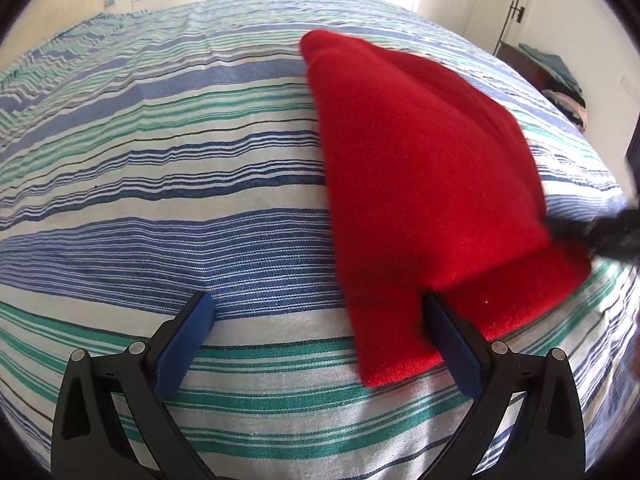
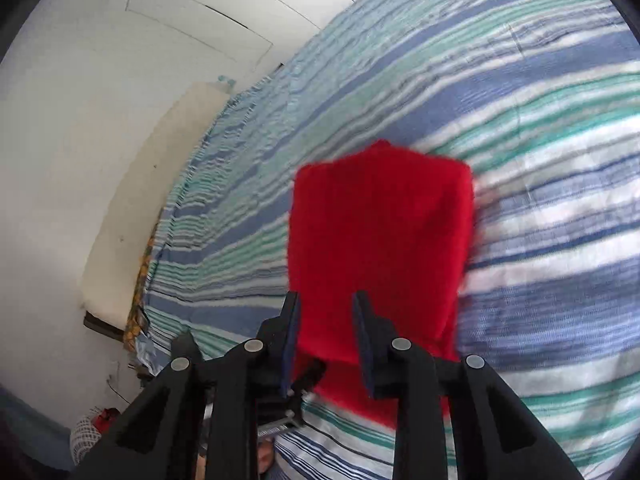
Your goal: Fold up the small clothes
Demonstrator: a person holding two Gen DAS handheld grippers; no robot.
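A fuzzy red garment (image 1: 420,180) lies folded on the striped bedspread (image 1: 160,160), its top layer raised like a tent toward the right. My left gripper (image 1: 320,316) stands wide open just above the bed. Its right finger (image 1: 448,332) rests at the garment's near edge and its left finger (image 1: 192,328) over bare bedspread. My right gripper (image 1: 600,232) shows blurred at the garment's right corner. In the right wrist view the right gripper (image 2: 328,316) is shut on the red garment (image 2: 380,232), whose cloth fills the narrow gap between the pads and hangs lifted above the bedspread (image 2: 540,120).
A pile of clothes (image 1: 560,80) sits on dark furniture past the bed's right side, near a door (image 1: 516,12). A cream headboard (image 2: 152,208) and white cupboard doors (image 2: 200,12) stand along the bed's far side. The bedspread stretches wide to the garment's left.
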